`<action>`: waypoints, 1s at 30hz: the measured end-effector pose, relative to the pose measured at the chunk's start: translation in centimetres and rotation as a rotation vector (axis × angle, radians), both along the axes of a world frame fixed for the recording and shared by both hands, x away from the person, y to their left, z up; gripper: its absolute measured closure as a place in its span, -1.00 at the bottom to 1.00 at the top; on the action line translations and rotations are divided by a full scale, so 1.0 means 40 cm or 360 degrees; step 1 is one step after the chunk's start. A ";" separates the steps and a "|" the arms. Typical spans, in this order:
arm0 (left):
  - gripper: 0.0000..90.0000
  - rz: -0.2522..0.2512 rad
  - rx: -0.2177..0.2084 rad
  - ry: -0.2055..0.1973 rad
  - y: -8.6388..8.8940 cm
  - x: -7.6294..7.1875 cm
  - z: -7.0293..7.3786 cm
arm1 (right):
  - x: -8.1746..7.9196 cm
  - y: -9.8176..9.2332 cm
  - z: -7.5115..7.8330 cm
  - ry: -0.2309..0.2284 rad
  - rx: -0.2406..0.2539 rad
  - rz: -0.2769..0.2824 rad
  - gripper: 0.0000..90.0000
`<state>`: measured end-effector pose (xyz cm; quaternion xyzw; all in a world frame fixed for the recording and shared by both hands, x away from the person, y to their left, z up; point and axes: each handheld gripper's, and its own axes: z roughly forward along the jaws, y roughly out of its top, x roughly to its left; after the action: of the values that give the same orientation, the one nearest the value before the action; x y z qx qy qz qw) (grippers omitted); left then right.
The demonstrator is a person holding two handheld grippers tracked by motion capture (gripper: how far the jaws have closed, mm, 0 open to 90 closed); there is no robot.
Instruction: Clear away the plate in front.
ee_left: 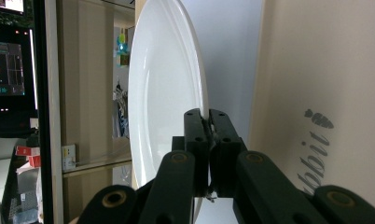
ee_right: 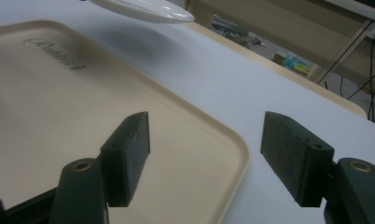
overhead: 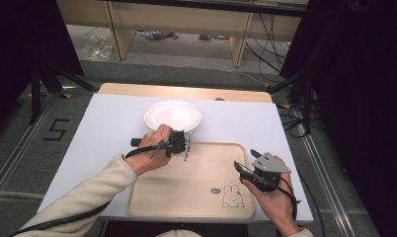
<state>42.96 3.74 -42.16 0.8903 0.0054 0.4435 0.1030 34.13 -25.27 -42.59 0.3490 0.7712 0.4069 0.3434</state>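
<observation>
A white plate (overhead: 173,116) is at the far side of the table, just beyond a beige tray (overhead: 191,182). My left gripper (overhead: 179,134) is shut on the plate's near rim. In the left gripper view the jaws (ee_left: 209,116) pinch the rim of the plate (ee_left: 162,93) edge-on, with the tray (ee_left: 316,70) beside it. My right gripper (overhead: 244,159) stands open over the tray's right edge with nothing between its jaws. In the right gripper view (ee_right: 204,135) the plate (ee_right: 143,9) floats a little above the table, its shadow beneath it.
The tray (ee_right: 59,93) bears a rabbit drawing (overhead: 232,195) at its near right corner and lies on a white table top (overhead: 112,118). Black stands and cables (overhead: 295,118) flank the table. A wooden bench (overhead: 186,19) stands beyond.
</observation>
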 end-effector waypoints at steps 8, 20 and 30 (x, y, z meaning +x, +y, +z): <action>0.95 0.0010 0.0033 0.0009 0.005 -0.024 0.009 | 0.000 -0.010 0.005 -0.0014 0.0062 -0.0025 -0.29; 0.95 -0.0002 0.0042 0.0000 0.003 -0.066 0.016 | 0.001 -0.009 0.004 -0.0018 0.0058 -0.0037 -0.29; 0.95 -0.0021 0.0065 -0.0008 -0.010 -0.093 0.015 | 0.000 -0.007 0.004 -0.0020 0.0055 -0.0038 -0.26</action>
<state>39.23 3.35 -41.57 0.8912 -0.0098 0.4450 0.0877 34.14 -25.56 -42.42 0.3616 0.7576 0.4181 0.3470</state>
